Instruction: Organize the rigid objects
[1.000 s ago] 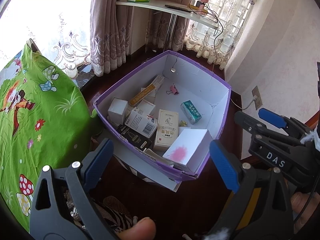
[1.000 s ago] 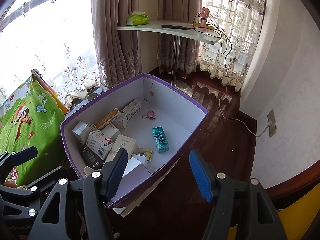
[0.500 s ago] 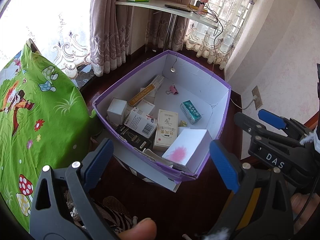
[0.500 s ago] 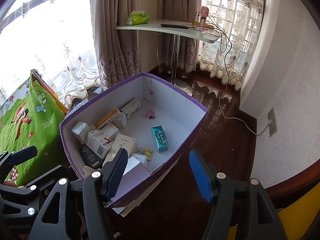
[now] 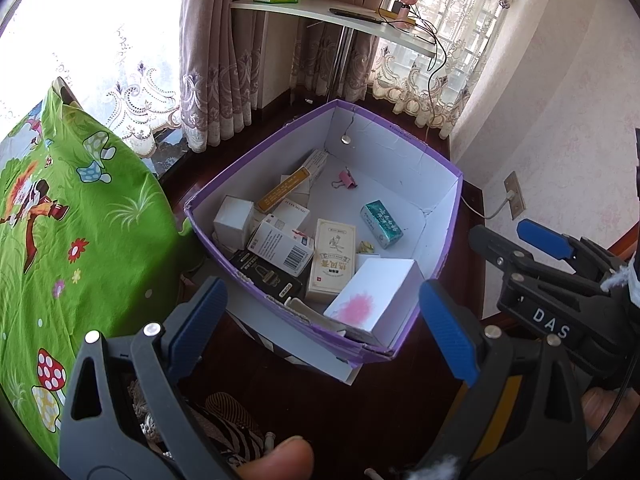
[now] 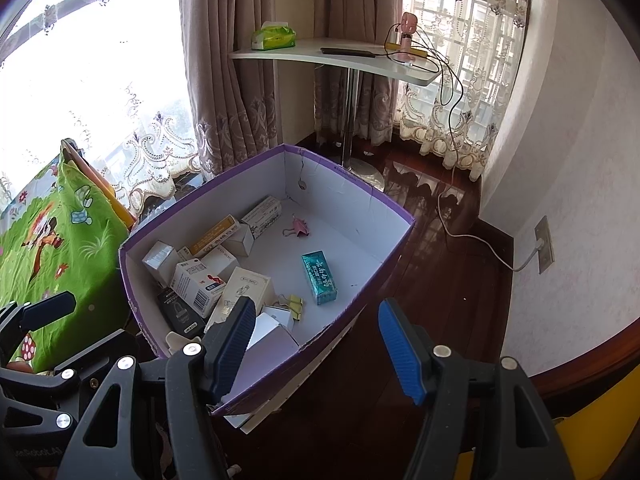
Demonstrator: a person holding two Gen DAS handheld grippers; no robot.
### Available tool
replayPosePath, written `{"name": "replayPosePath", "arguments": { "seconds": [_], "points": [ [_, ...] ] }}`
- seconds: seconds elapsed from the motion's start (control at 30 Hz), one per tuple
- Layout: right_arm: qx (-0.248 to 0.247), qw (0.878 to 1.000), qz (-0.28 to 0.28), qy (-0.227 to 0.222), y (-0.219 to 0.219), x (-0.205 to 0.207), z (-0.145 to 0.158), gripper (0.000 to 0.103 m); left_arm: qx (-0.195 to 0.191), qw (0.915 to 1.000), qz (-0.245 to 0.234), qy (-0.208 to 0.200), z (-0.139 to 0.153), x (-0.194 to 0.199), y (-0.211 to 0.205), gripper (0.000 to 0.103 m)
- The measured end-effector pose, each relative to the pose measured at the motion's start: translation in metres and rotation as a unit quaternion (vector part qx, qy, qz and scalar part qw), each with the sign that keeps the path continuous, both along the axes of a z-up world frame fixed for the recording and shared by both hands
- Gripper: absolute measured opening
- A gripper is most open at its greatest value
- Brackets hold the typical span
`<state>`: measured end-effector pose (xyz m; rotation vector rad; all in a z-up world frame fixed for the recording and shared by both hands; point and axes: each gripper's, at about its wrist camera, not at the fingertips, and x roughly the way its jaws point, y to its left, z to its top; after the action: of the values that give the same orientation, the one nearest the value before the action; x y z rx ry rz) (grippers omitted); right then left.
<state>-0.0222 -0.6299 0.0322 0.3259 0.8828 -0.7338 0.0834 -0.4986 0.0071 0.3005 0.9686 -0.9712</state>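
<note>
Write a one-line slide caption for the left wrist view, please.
Open left tool above a purple box of small cartons, including a teal carton.

Small cartons (image 6: 196,288) inside purple box (image 6: 348,176), jaws apart.

"DAS" stands on the right gripper (image 5: 538,276); box prints are too small.

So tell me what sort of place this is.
Probably a room in a home, perhaps a bedroom: lace-trimmed mauve curtains at big windows, dark polished wood floor, and a green cartoon-mushroom bedcover beside the purple-rimmed white cardboard box of small cartons.
</note>
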Motion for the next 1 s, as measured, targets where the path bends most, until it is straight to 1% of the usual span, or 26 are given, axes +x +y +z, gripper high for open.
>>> {"name": "replayPosePath", "arguments": {
  "seconds": [0.2, 0.27, 0.33, 0.4, 0.47, 0.57, 0.67, 0.73, 0.8, 0.87, 0.93, 1.0],
  "points": [
    [0.001, 1.000, -0.002, 0.000, 0.000, 0.000, -0.001, 0.065, 0.000, 1.0000, 0.003, 0.002, -0.002, 0.001, -0.002, 0.098],
    [0.000, 1.000, -0.003, -0.001, 0.000, -0.001, -0.001, 0.065, -0.003, 1.0000, 0.003, -0.004, -0.002, 0.001, -0.004, 0.099],
    [0.002, 1.000, -0.005, -0.001, -0.001, -0.002, -0.002, 0.065, -0.021, 0.9997, 0.004, -0.005, 0.001, 0.001, -0.005, 0.100],
    [0.003, 1.000, -0.008, -0.002, -0.001, -0.004, -0.002, 0.065, -0.028, 0.9995, 0.005, -0.015, 0.003, 0.001, -0.009, 0.100],
    [0.004, 1.000, -0.010, -0.003, -0.001, -0.005, -0.002, 0.065, -0.026, 0.9994, 0.004, -0.025, 0.006, 0.001, -0.014, 0.100],
    [0.004, 1.000, -0.012, -0.005, -0.002, -0.007, -0.001, 0.065, -0.029, 0.9993, -0.013, -0.018, 0.008, -0.002, -0.015, 0.101],
    [0.007, 1.000, -0.012, -0.006, 0.001, -0.004, 0.001, 0.065, -0.016, 0.9996, -0.008, -0.021, 0.018, -0.002, -0.006, 0.103],
    [0.015, 1.000, -0.002, -0.016, 0.010, -0.001, 0.009, 0.065, -0.011, 0.9996, 0.006, -0.026, 0.032, 0.001, 0.014, 0.103],
    [0.018, 0.999, 0.023, -0.029, 0.028, 0.009, 0.023, 0.065, -0.005, 0.9992, 0.031, -0.025, 0.047, 0.007, 0.045, 0.103],
    [0.019, 0.997, 0.065, -0.043, 0.056, 0.023, 0.040, 0.065, 0.003, 0.9978, 0.058, -0.033, 0.062, 0.010, 0.088, 0.103],
    [0.020, 0.991, 0.118, -0.058, 0.094, 0.040, 0.059, 0.066, 0.008, 0.9940, 0.101, -0.042, 0.074, 0.012, 0.141, 0.103],
    [0.018, 0.981, 0.180, -0.067, 0.139, 0.056, 0.075, 0.075, 0.030, 0.9863, 0.156, -0.047, 0.082, 0.013, 0.200, 0.103]
  ]
}}
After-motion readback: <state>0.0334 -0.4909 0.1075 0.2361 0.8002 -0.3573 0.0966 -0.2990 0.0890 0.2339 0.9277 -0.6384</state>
